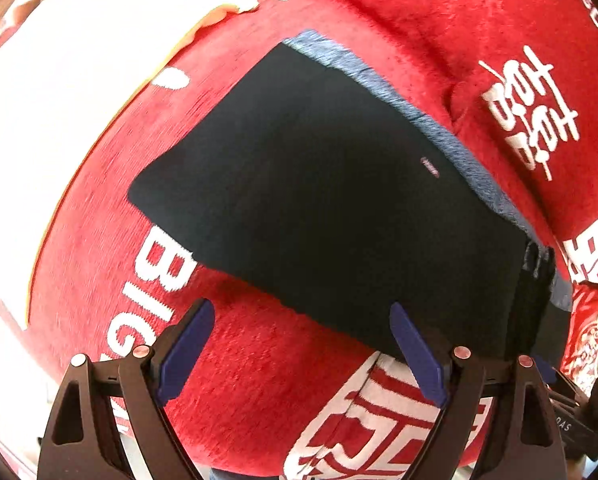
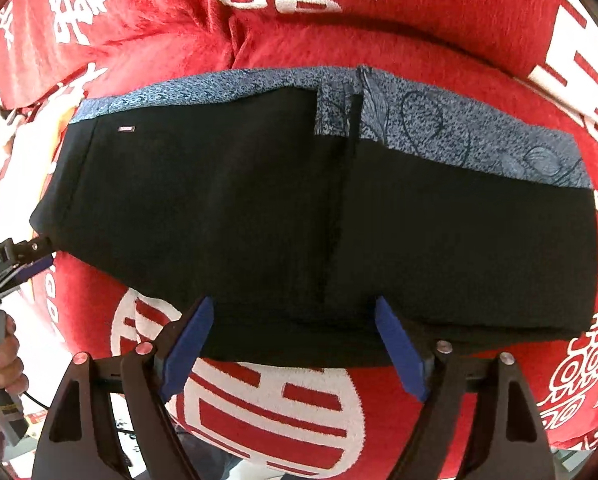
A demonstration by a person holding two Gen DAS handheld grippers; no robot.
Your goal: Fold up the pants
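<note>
both tongs (image 1: 303, 344) (image 2: 295, 344) spread apart, black pants (image 2: 299, 208), "big" on red blanket (image 1: 259, 380)

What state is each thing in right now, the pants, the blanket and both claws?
pants: folded into a flat black block, blue patterned lining showing along the far edge, lying on the blanket.
red blanket: spread out under the pants, rumpled behind them.
left claw: open, at the pants' near edge, gripping nothing.
right claw: open, fingers astride the pants' near edge, not closed on it.
</note>
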